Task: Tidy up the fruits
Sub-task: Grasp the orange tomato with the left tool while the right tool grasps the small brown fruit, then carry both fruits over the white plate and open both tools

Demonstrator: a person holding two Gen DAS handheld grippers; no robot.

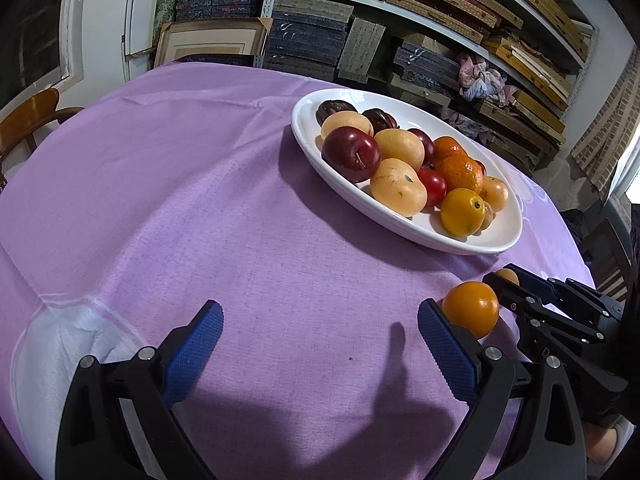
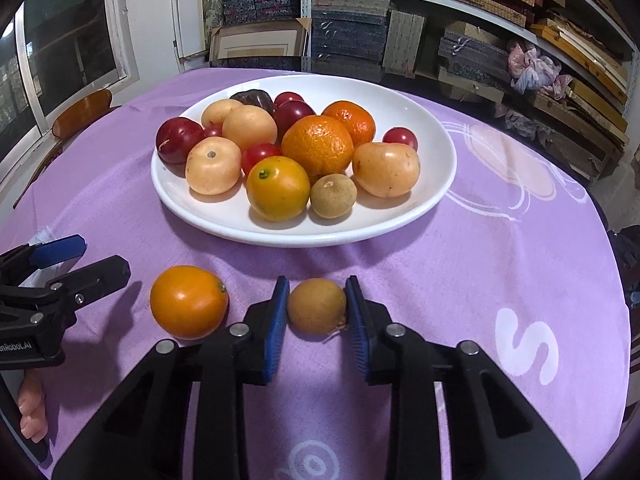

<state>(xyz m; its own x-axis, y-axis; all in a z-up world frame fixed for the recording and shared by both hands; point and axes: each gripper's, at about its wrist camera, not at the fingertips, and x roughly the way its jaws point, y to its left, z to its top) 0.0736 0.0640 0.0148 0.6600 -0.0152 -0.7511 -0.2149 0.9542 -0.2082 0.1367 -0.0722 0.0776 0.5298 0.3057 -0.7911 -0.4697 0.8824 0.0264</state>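
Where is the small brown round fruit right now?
The small brown round fruit sits on the purple tablecloth, between the right gripper fingers, beside a loose orange fruit.

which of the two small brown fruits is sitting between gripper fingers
The small brown fruit on the purple cloth, between the right hand-held gripper pads. The other brown fruit lies on the white plate.
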